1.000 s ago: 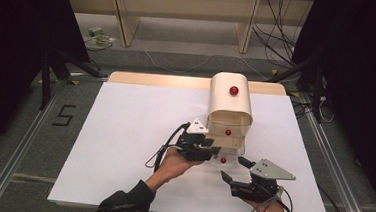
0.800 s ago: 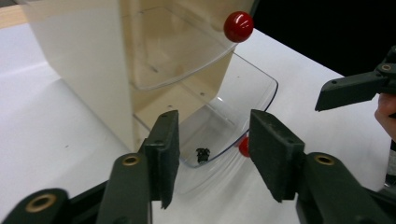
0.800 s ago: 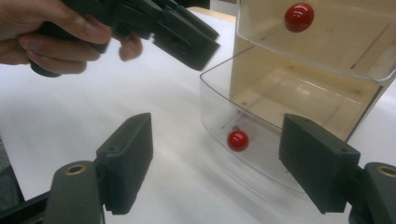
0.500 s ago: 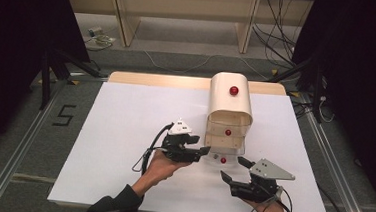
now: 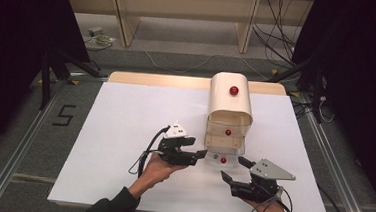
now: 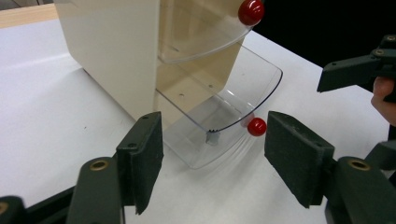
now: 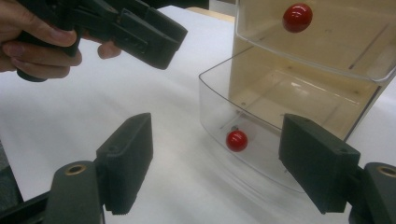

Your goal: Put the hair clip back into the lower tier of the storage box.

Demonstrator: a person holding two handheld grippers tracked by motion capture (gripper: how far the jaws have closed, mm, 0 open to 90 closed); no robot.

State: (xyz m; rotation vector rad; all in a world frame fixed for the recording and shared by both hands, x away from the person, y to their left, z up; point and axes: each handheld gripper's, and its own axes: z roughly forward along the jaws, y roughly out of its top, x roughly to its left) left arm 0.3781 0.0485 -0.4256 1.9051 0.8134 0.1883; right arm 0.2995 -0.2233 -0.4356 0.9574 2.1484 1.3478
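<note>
Bottom drawer [image 5: 224, 157] of the cream cabinet [image 5: 229, 111] pulled out; nothing gripped.

The drawer is clear plastic with a red knob [image 6: 257, 126] on its curved front and stands at the near right of the white table [image 5: 124, 126]. The left gripper [image 5: 198, 155] lies level just beside the knob, jaws apart after just opening, nothing between them. The right gripper [image 5: 232, 169] rests nearer the person, jaws wide and empty.

Pulled-out clear drawer [image 6: 224, 112] (red knob [image 6: 257, 126])
</note>
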